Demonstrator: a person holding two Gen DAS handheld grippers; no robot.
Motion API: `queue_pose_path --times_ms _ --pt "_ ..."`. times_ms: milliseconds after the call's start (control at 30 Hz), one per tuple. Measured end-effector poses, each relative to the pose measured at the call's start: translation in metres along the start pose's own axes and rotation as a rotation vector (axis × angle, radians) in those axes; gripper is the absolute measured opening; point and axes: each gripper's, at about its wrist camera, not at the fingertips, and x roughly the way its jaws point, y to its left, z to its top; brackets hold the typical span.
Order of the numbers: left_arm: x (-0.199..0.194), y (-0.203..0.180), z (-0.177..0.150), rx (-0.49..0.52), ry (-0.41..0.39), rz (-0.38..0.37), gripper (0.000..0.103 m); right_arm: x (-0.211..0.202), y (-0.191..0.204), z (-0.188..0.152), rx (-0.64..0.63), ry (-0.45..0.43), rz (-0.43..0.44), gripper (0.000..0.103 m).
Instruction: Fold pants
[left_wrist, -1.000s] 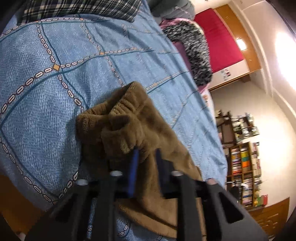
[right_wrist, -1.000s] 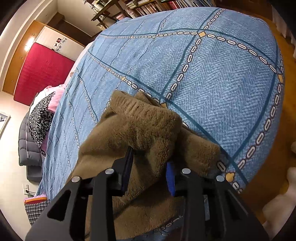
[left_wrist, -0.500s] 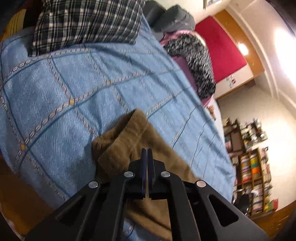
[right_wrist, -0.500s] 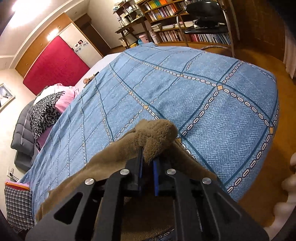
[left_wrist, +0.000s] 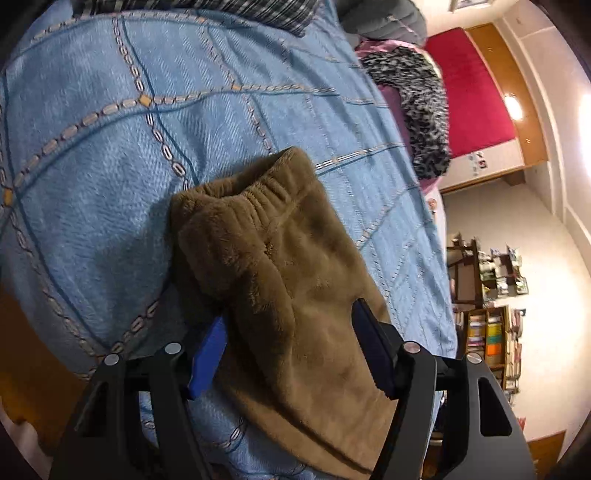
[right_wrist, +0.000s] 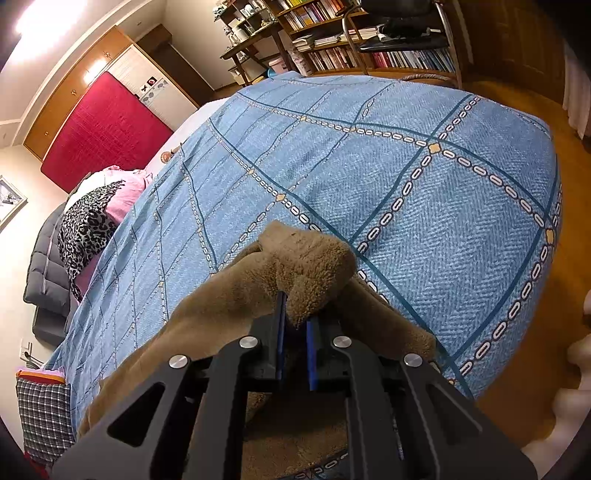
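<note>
Two black grippers are working on the fuzzy brown pants (left_wrist: 295, 295), which are lying on the blue patterned bedspread (left_wrist: 110, 147) near its edge. The left gripper (left_wrist: 291, 347) is spread wide over the cloth, gripping nothing. The right gripper (right_wrist: 295, 332) is pinching a bunched fold. I think it should be lifting slowly, keeping the edges lined up.

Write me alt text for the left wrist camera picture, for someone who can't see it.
The left gripper is open, its blue-padded fingers on either side of brown fleece pants lying on a blue patterned bedspread. The elastic waistband points away from the camera; bookshelves stand at right.
</note>
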Motion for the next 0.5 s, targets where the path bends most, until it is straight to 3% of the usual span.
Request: queue_pose_path --times_ms 67,167,367,500 --pt "0.016 -0.004 0.001 0.007 0.045 0.062 0.012 0.004 -0.001 -0.001 0.000 0.006 -0.001 0.009" --pt "0.017 -0.011 0.003 0.023 0.049 0.086 0.009 0.000 -0.002 0.003 -0.010 -0.022 -0.016 0.009" --pt "-0.037 -0.021 0.019 0.037 -0.032 0.003 0.005 -0.029 0.001 0.010 -0.018 -0.063 0.021 0.008" --pt "-0.059 -0.021 0.013 0.088 -0.052 0.053 0.005 -0.041 -0.012 -0.004 0.000 -0.038 0.000 0.008"
